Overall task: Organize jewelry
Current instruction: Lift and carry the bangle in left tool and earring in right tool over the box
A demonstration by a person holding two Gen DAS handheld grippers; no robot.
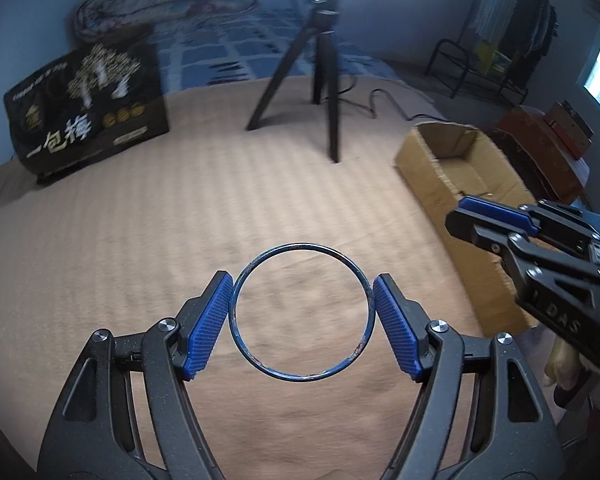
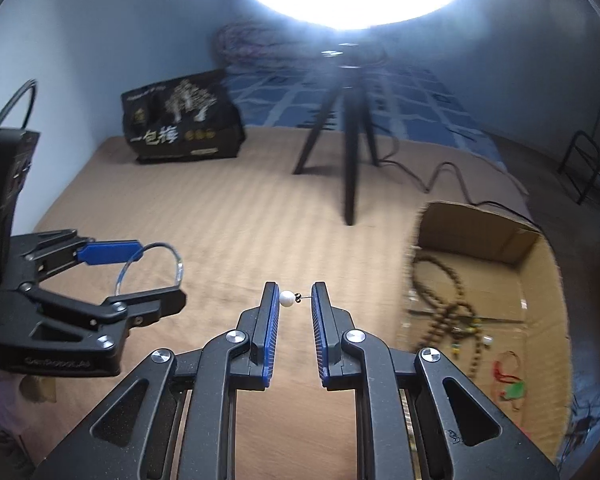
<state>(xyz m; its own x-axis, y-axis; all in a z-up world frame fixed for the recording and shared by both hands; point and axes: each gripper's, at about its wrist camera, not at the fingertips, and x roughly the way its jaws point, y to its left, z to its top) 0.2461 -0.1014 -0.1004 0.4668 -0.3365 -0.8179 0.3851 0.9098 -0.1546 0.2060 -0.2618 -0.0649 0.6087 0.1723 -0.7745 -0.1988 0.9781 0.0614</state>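
- Bangle (image 1: 301, 313): blue ring clamped across its width between my left gripper's (image 1: 302, 322) pads, above the tan bedcover (image 1: 180, 220).
- Pearl earring (image 2: 287, 298): pinched end to end in my right gripper (image 2: 295, 312).
- Cardboard box (image 2: 540, 320): at right, containing a bead necklace (image 2: 444, 312).

The bangle (image 1: 301, 313) is thin blue metal with chipped paint, the earring (image 2: 287, 298) a glossy white pearl on dark wire, the bed cover (image 1: 148, 248) matt ribbed cloth, the box (image 2: 540, 280) rough brown cardboard.
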